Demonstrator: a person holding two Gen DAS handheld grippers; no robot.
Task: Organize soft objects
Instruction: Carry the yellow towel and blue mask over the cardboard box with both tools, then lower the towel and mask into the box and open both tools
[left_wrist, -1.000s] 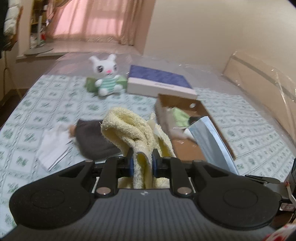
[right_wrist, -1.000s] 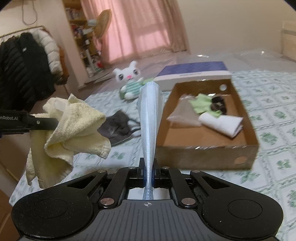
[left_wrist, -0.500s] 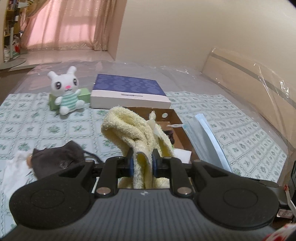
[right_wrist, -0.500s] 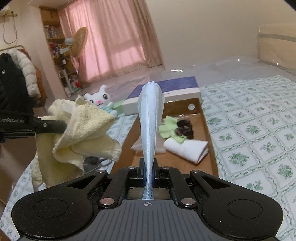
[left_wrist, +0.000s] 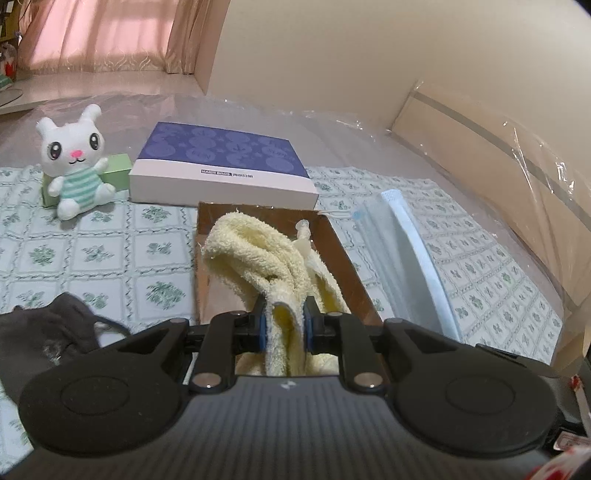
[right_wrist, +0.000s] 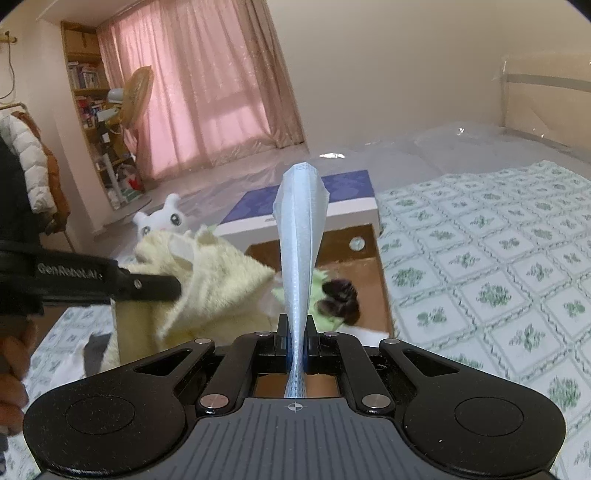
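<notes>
Left wrist view: my left gripper (left_wrist: 283, 325) clamps the yellow towel (left_wrist: 258, 258) over the cardboard box (left_wrist: 354, 269); a dark cloth (left_wrist: 48, 332) lies on the bed (left_wrist: 110, 251).

Right wrist view: my right gripper (right_wrist: 296, 347) pinches the blue face mask (right_wrist: 300, 236); box contents visible, green cloth (right_wrist: 319, 280) included.

Open bedspread (right_wrist: 498, 258) right of box (right_wrist: 382, 280)

right gripper (right_wrist: 296, 334) pinching a blue face mask (right_wrist: 300, 236) mid-frame, yellow towel (right_wrist: 207, 280) at left over the cardboard box (right_wrist: 382, 280).
</notes>
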